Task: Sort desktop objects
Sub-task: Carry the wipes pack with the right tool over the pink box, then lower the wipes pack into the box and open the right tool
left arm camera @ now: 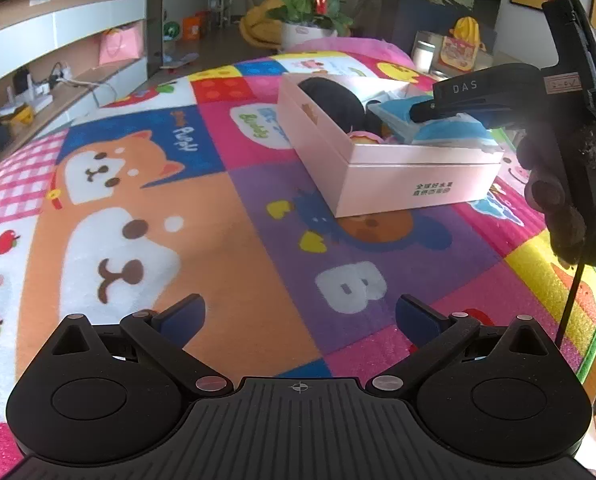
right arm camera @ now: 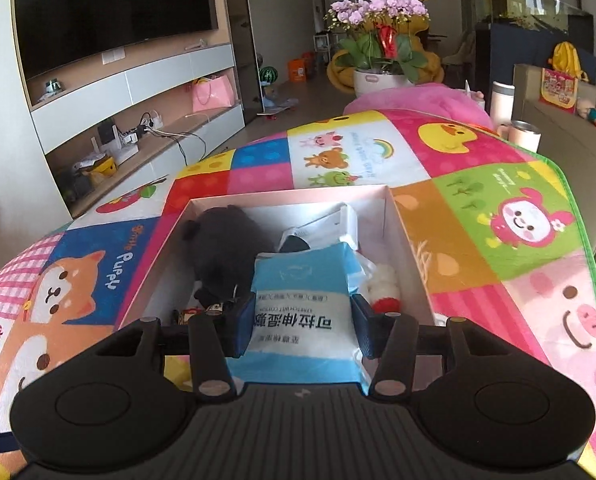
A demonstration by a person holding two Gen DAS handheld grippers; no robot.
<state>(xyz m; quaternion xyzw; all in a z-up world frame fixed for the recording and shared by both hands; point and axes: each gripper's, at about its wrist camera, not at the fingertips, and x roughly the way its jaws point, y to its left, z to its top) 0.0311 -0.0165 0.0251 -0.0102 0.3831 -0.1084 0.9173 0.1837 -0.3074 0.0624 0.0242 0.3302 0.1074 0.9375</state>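
Here a bright cartoon mat (left arm camera: 226, 216) covers the counter, printed with a puppy, a duck and a pig in coloured squares. On it stands a pale pink box (left arm camera: 382, 168), open at the top, with small dark print on its near wall. Inside the box lie a black plush toy (right arm camera: 222, 248) at the left, a small white-and-red soft toy (right arm camera: 384, 284) at the right, and some white packaging toward the far end.

The right gripper (right arm camera: 302, 328) reaches over the near end of the box, its blue pads pressed on both sides of a blue-and-white pack of wipes (right arm camera: 302, 304); the pack sits partly open-jawed between them, held above the box's contents. A gloved hand (left arm camera: 550, 184) carries this gripper.

The left gripper (left arm camera: 300, 316) hangs over bare mat near the printed letter B, well apart from the box, its jaws spread wide with nothing between them.
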